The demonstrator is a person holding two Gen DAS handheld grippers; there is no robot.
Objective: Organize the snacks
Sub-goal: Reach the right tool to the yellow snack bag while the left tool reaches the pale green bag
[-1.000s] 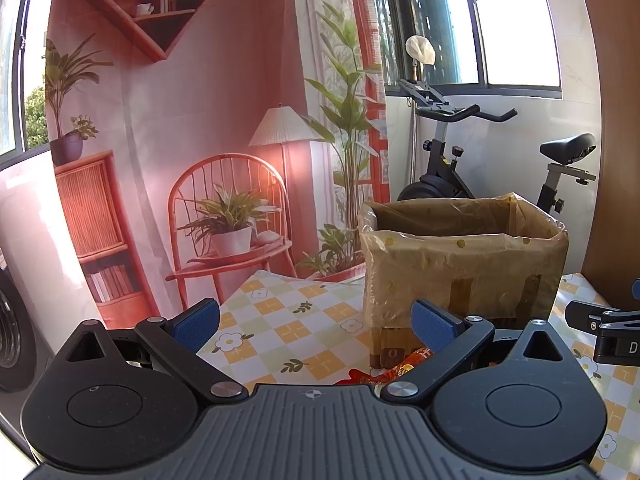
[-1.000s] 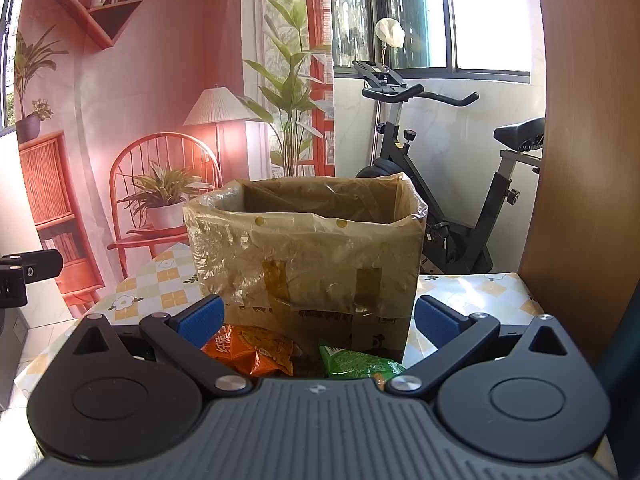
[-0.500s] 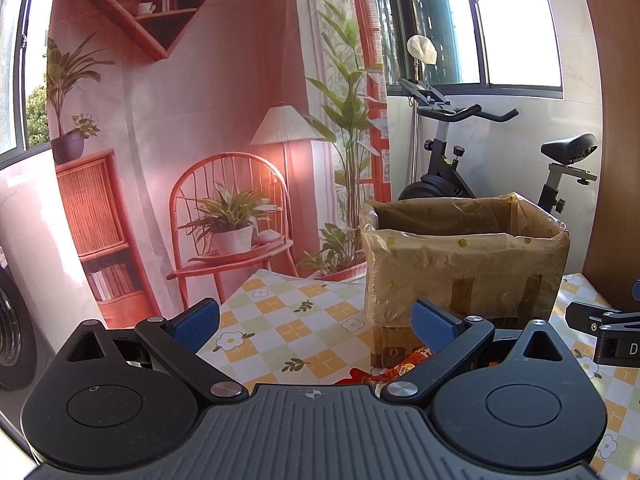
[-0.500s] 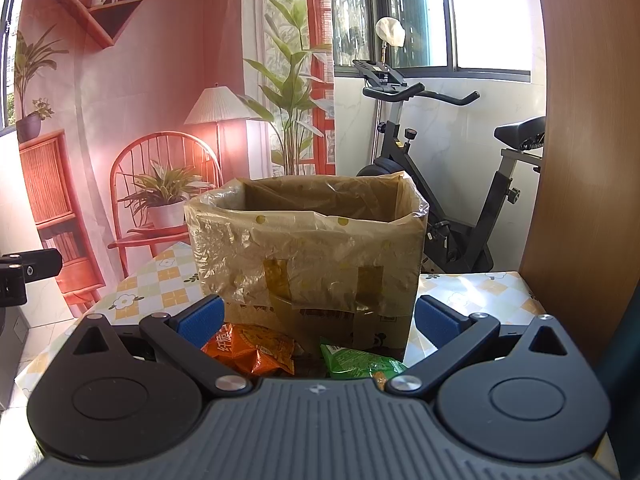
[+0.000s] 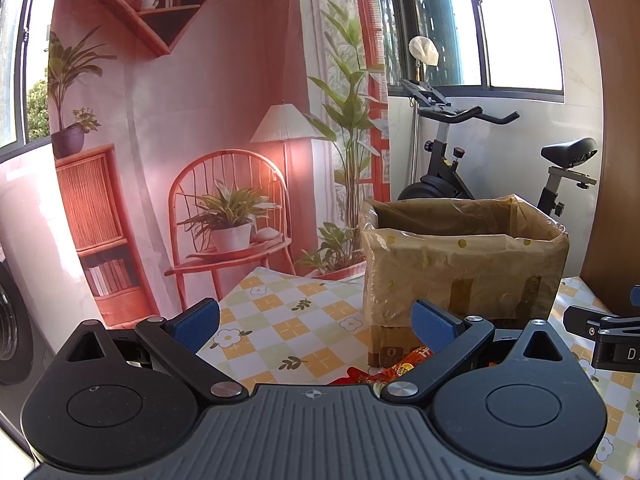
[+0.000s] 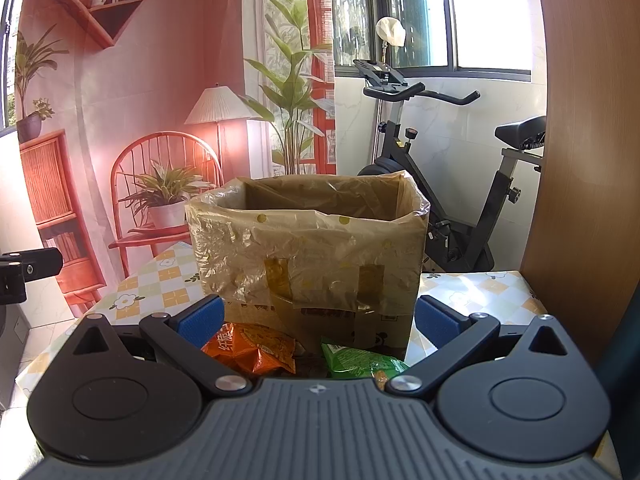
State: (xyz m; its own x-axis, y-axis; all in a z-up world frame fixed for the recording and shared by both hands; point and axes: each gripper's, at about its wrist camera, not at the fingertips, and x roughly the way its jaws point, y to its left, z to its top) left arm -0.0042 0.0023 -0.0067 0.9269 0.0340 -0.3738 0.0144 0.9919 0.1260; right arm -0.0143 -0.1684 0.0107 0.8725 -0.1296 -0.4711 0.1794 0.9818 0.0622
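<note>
A cardboard box point(image 6: 308, 256) lined with a brown plastic bag stands open on the checked tablecloth; it also shows in the left wrist view point(image 5: 464, 264). An orange snack bag point(image 6: 252, 346) and a green snack bag point(image 6: 360, 362) lie in front of the box, just ahead of my right gripper point(image 6: 318, 318), which is open and empty. A red-orange snack bag point(image 5: 396, 370) lies at the box's foot, beside my left gripper point(image 5: 314, 326), which is open and empty, left of the box.
The table point(image 5: 296, 320) has a yellow and green flowered cloth. A wooden panel point(image 6: 580, 160) rises at the right edge. An exercise bike point(image 6: 448, 184) stands behind the table. A printed backdrop point(image 5: 180, 140) hangs at the left.
</note>
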